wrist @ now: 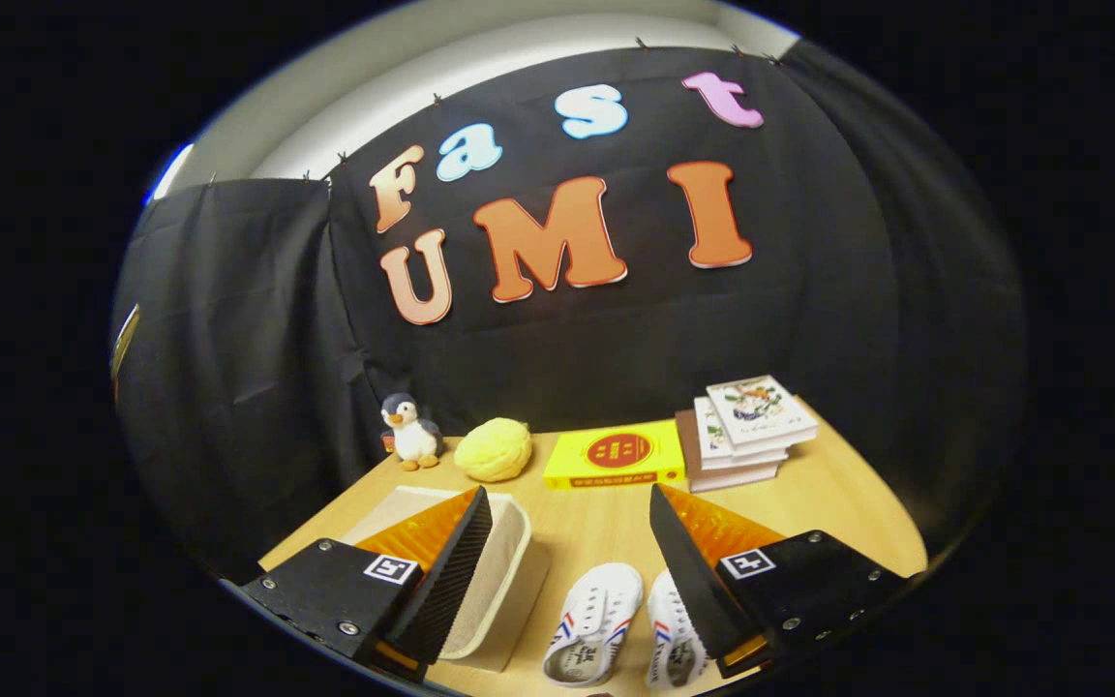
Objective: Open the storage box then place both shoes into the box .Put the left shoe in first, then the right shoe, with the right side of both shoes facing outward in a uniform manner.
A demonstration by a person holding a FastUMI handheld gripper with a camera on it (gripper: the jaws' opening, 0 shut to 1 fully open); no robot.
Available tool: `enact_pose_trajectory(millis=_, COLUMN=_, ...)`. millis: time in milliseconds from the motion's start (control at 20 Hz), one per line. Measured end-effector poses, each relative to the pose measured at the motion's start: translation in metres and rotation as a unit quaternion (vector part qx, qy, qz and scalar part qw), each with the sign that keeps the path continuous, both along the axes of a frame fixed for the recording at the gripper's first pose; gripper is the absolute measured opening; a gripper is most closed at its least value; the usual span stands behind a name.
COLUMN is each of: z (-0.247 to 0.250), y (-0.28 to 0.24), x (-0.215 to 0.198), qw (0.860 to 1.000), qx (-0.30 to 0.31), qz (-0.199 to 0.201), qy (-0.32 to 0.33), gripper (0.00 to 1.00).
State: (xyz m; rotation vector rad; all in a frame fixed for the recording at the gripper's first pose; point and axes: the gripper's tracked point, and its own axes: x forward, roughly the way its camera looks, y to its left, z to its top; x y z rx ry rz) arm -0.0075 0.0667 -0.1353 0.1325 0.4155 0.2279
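Observation:
My gripper point(569, 503) hangs open above the wooden table point(838, 503), nothing between its fingers. Two white shoes with red and blue stripes stand side by side below it, toes pointing away. One shoe point(596, 620) lies in the gap between the fingers. The other shoe point(674, 629) is partly hidden behind the right finger point(688, 571). A beige storage box point(509, 571) sits to the left of the shoes, half covered by the left finger point(451, 571). Its inside shows, and a flat beige panel lies beside it.
Along the back of the table stand a small plush penguin point(409, 431), a yellow round plush point(494, 449), a flat yellow box point(616, 455) and a stack of books point(746, 426). Bare table lies between these and the shoes.

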Motion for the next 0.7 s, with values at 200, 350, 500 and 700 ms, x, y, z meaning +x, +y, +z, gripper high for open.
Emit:
enact_pose_trajectory(millis=200, z=-0.042, y=0.005, x=-0.004, qw=0.993, qx=0.089, qz=0.007, qy=0.071, gripper=0.98)
enact_pose_trajectory(millis=350, z=-0.072, y=0.01, x=-0.014, qw=0.979, qx=0.157, qz=0.012, qy=0.131, gripper=0.99)
enact_pose_trajectory(millis=500, z=-0.091, y=0.018, x=-0.02, qw=0.96, qx=0.22, qz=0.019, qy=0.174, gripper=0.98)
enact_pose_trajectory(millis=700, z=-0.116, y=0.037, x=-0.035, qw=0.927, qx=0.295, qz=0.043, qy=0.229, gripper=0.98)
